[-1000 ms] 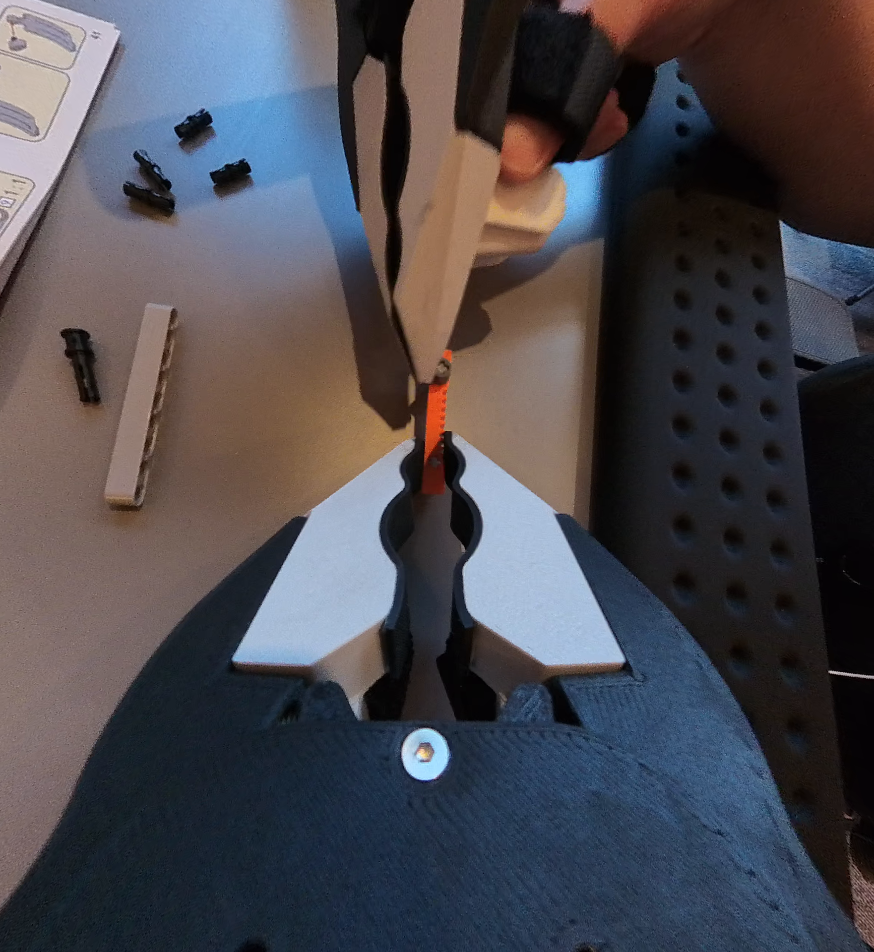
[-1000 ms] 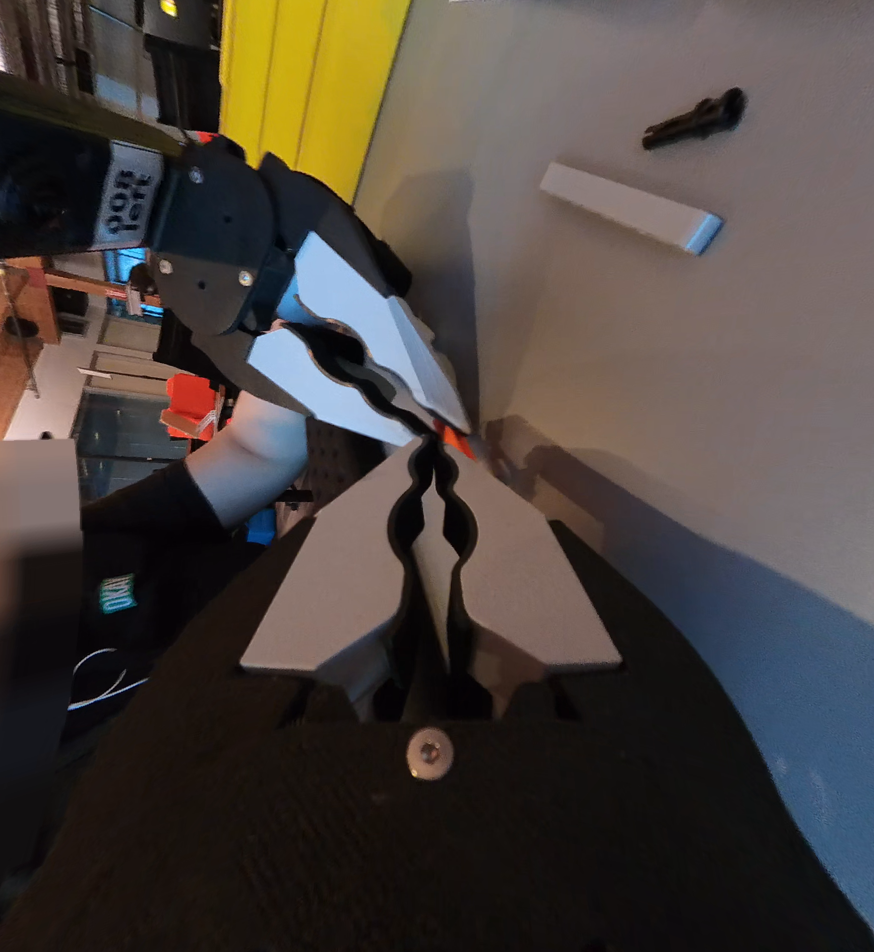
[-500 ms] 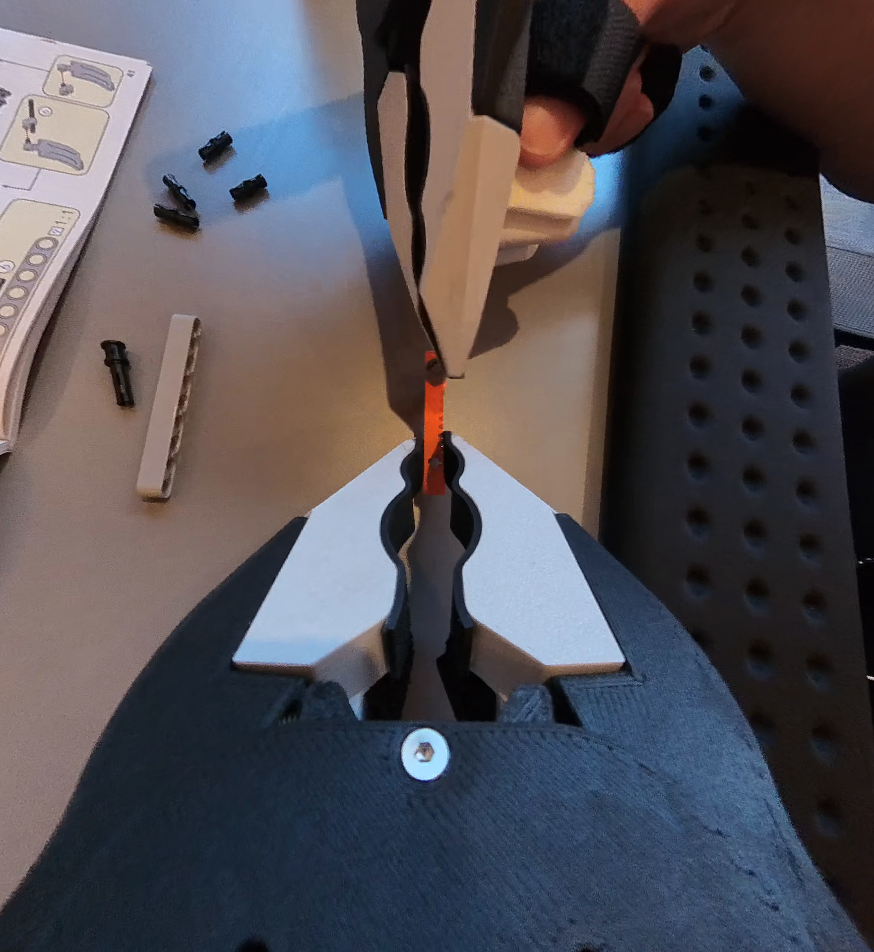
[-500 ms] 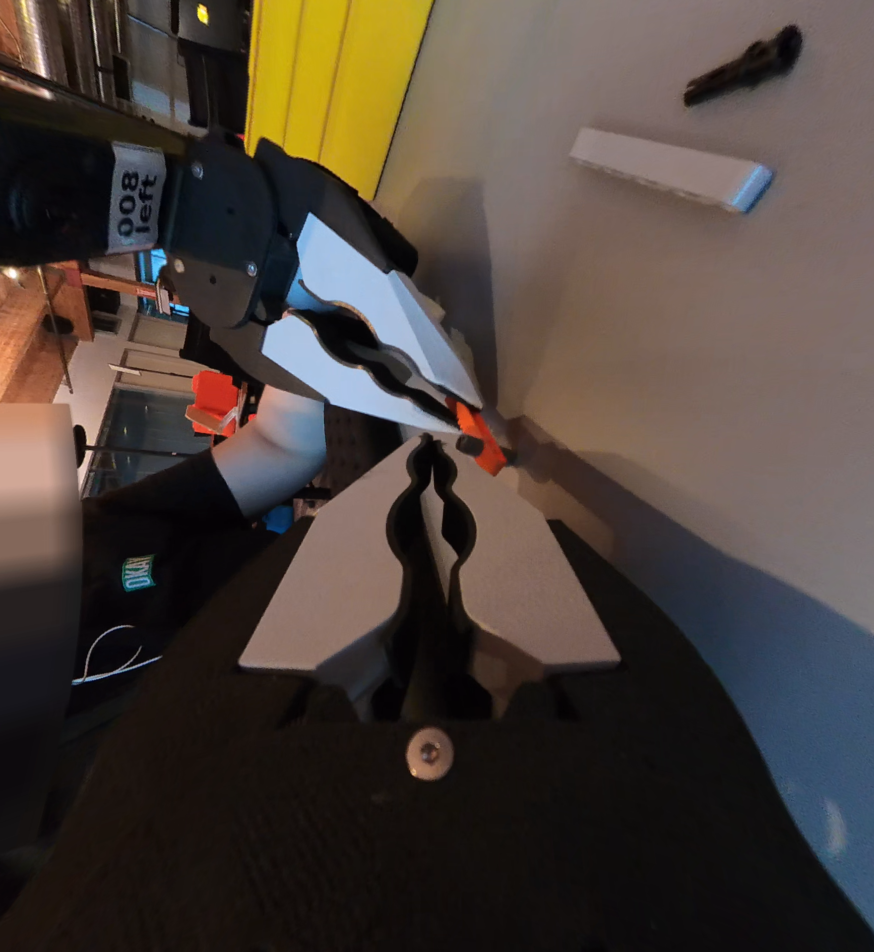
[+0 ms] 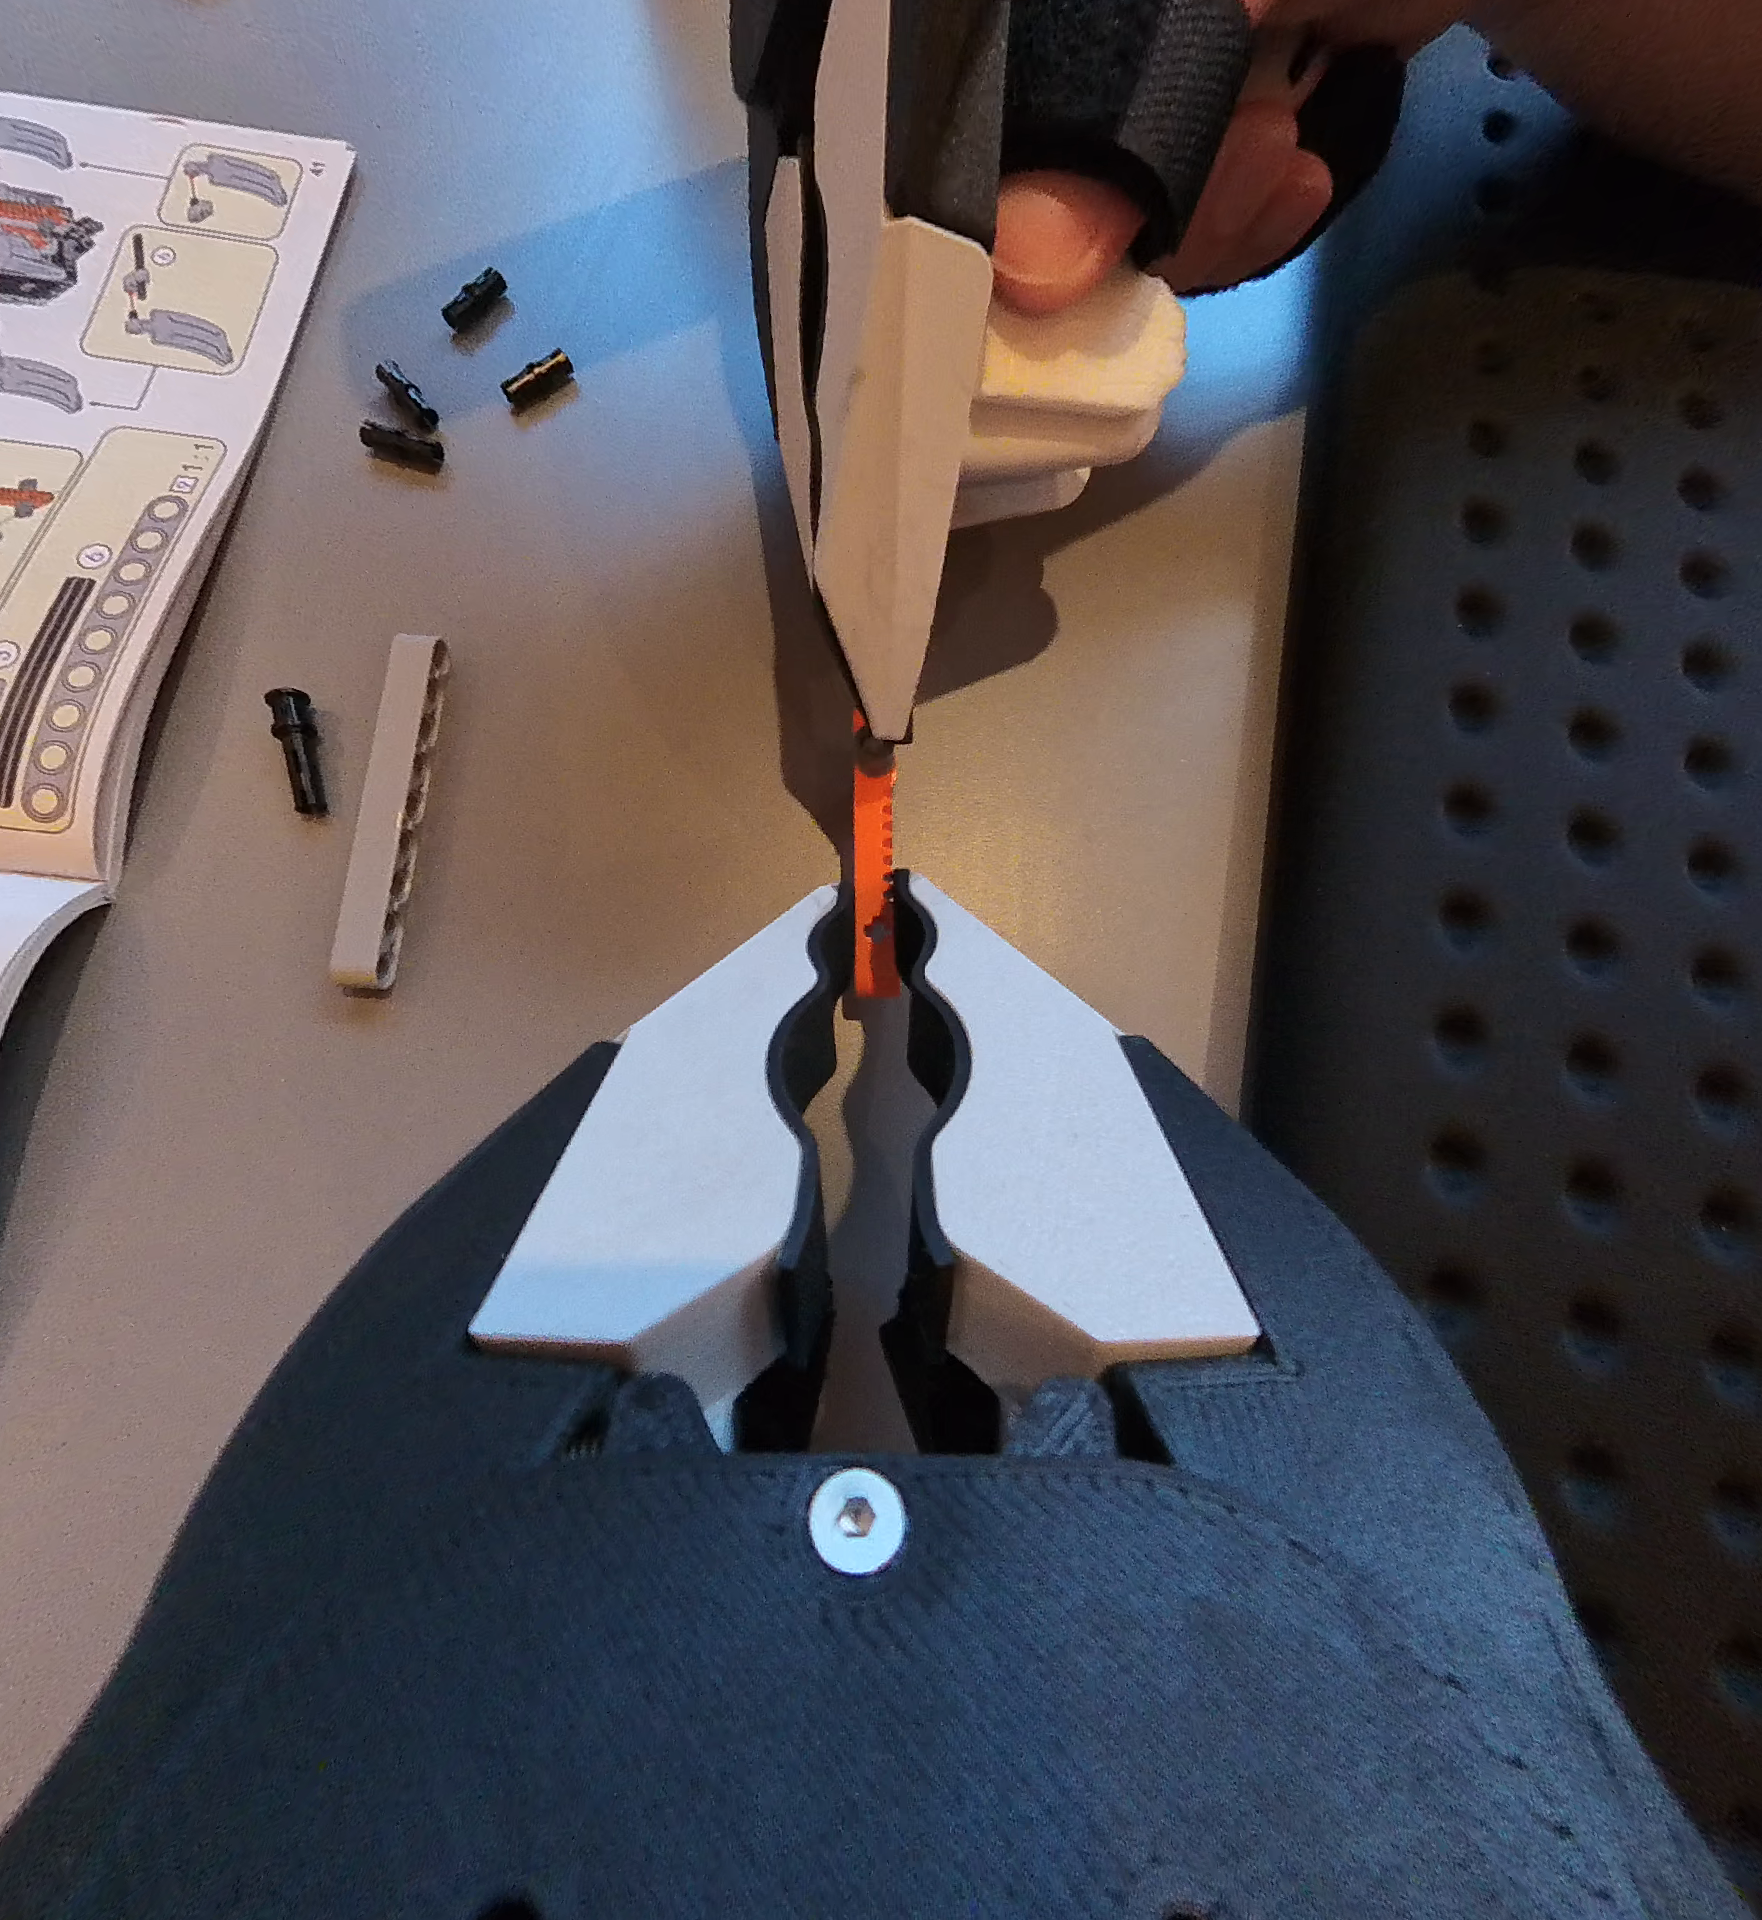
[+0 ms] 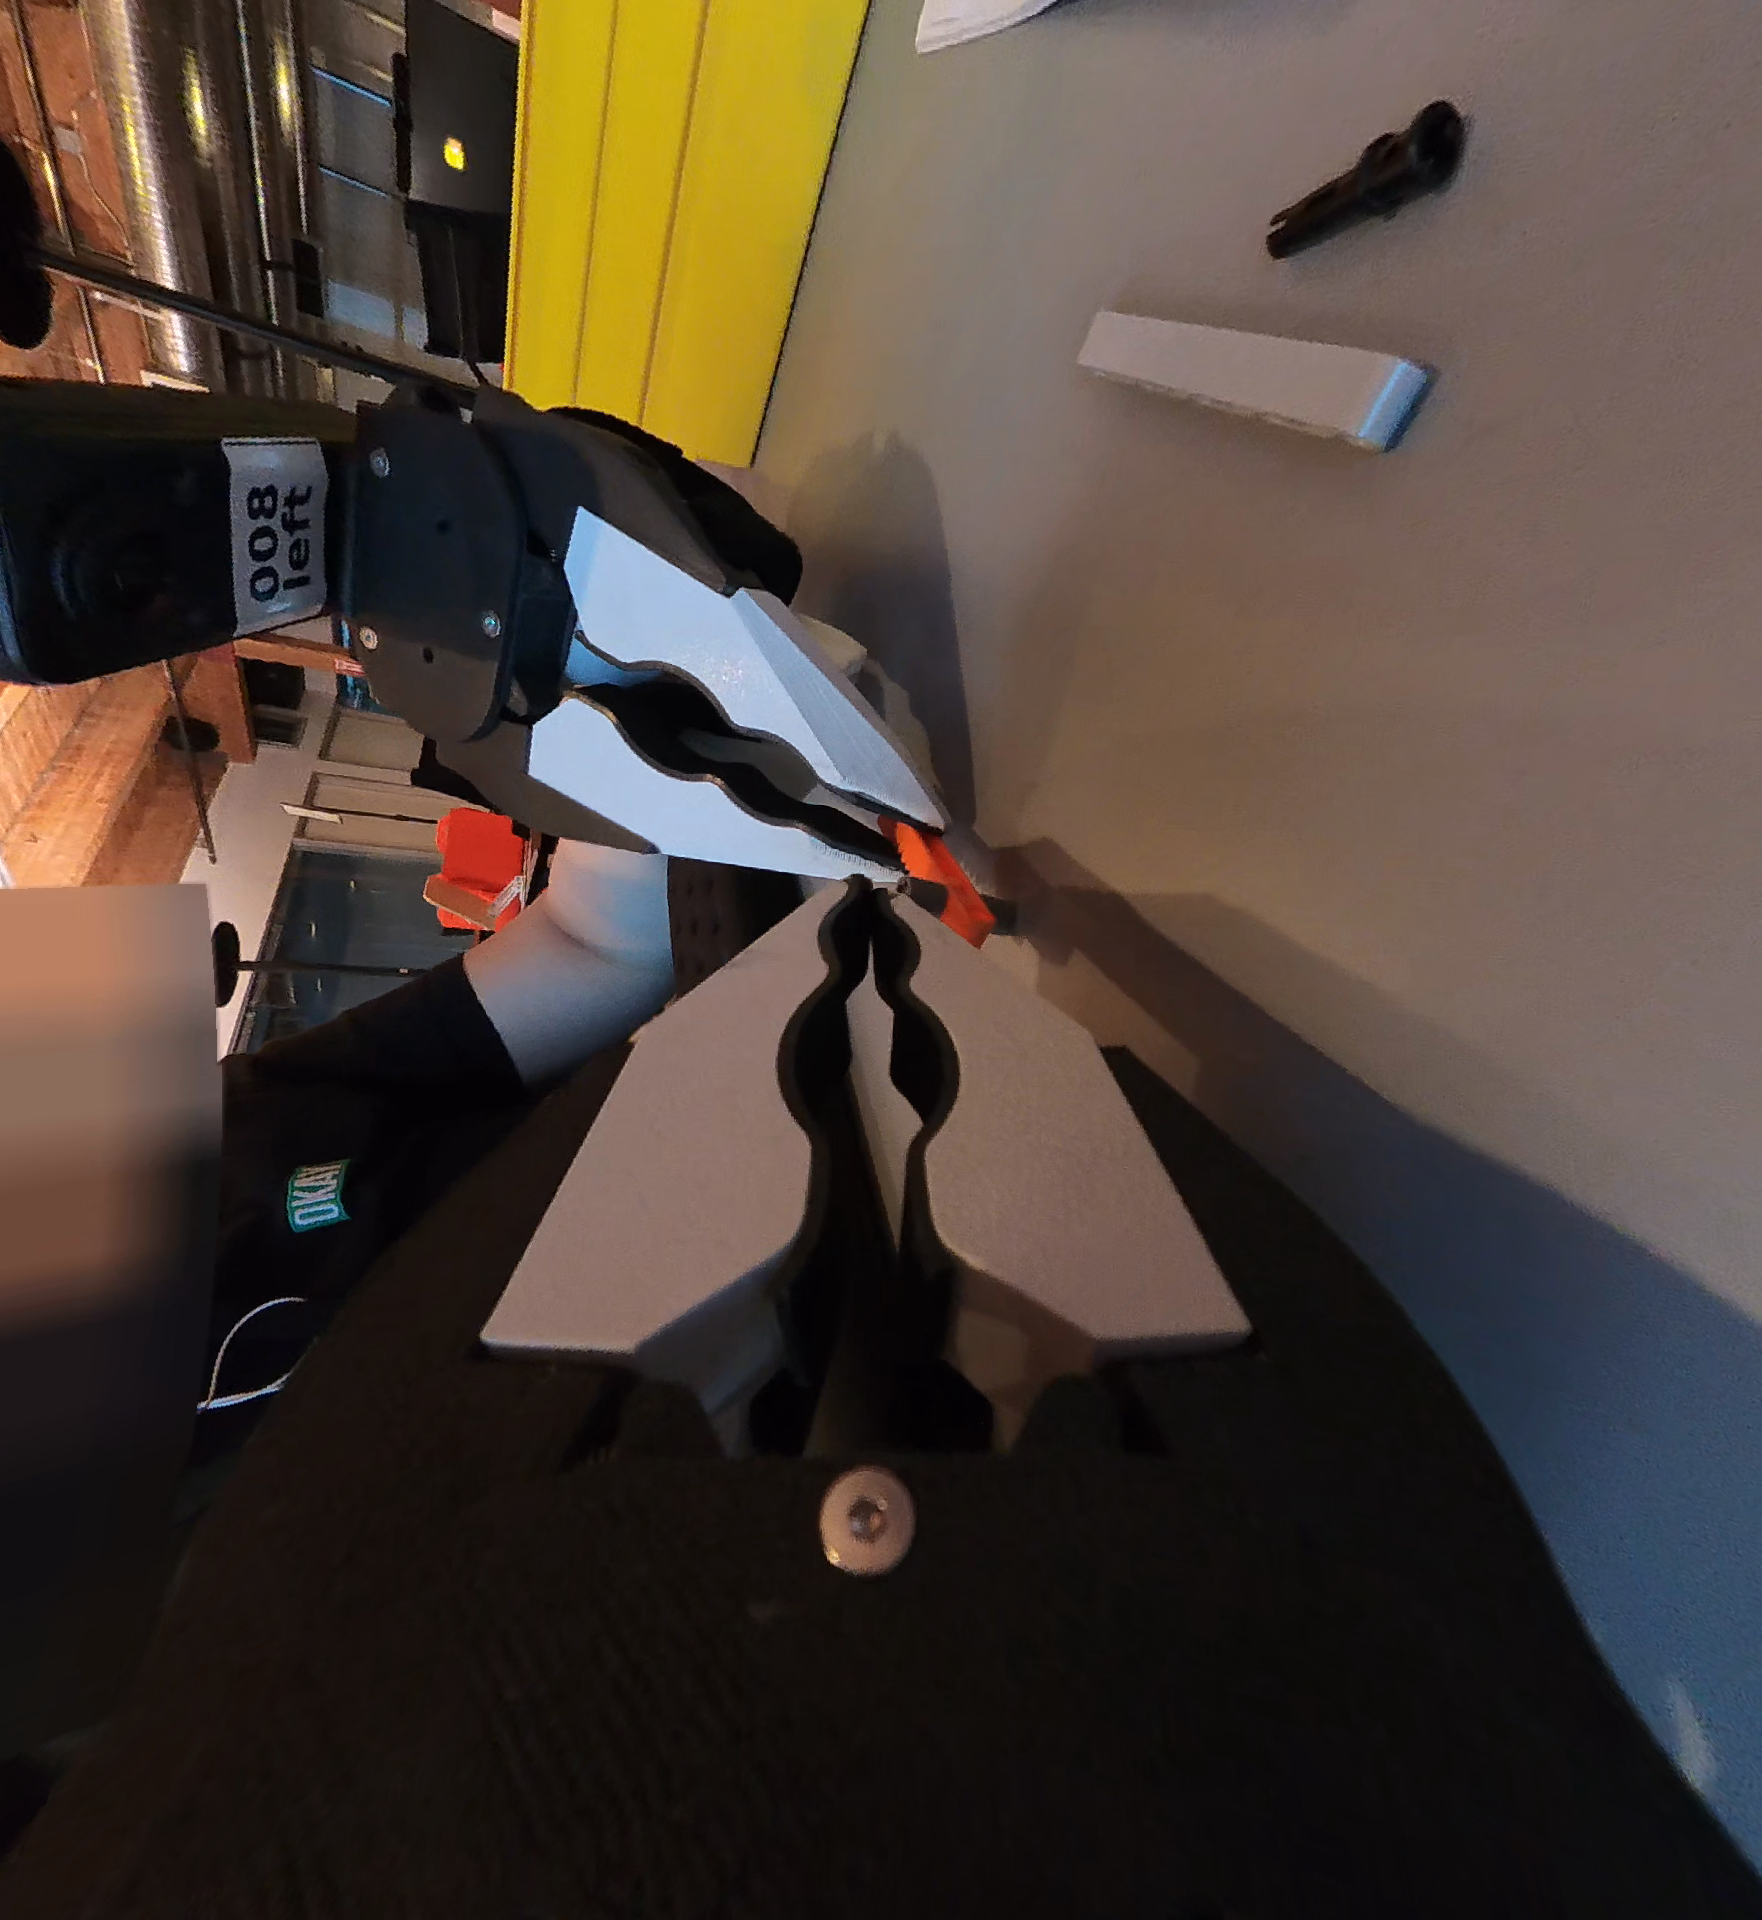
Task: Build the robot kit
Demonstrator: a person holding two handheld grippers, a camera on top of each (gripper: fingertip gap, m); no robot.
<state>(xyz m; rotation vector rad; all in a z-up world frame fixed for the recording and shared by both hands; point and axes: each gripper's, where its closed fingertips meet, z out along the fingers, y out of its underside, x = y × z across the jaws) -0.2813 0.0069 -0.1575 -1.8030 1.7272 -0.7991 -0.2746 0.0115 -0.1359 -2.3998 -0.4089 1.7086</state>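
My left gripper [image 5: 872, 909] is shut on the near end of a small orange toothed beam [image 5: 872, 842] and holds it above the grey table [image 5: 596, 675]. My right gripper [image 5: 882, 727] comes in from the far side. It is shut, and its tips meet the beam's far end, where a small black pin [image 5: 872, 746] sits. In the right wrist view my right gripper [image 6: 866, 894] lies beside the orange beam [image 6: 944, 883], with nothing visible between its tips. The black pin [image 6: 1002, 914] sticks out of the beam. The left gripper [image 6: 887, 831] clamps the beam from the upper left.
On the table lie a grey beam [image 5: 389, 821], a long black pin [image 5: 297, 750], several short black pins [image 5: 472, 364] and an open instruction booklet [image 5: 77, 468]. A white block [image 5: 1064, 405] sits under the person's hand. A dark perforated chair back [image 5: 1583, 831] stands past the table's right edge. My two grippers' fingertips are within a few centimetres of each other. The long black pin [image 5: 297, 750] is about equally far from each gripper, around 11 centimetres. Look for it in the right wrist view [image 6: 1342, 200] too.
The right gripper's tips have slid back toward the far end of the orange beam, so more of the beam shows. The left gripper has kept its grip on it.
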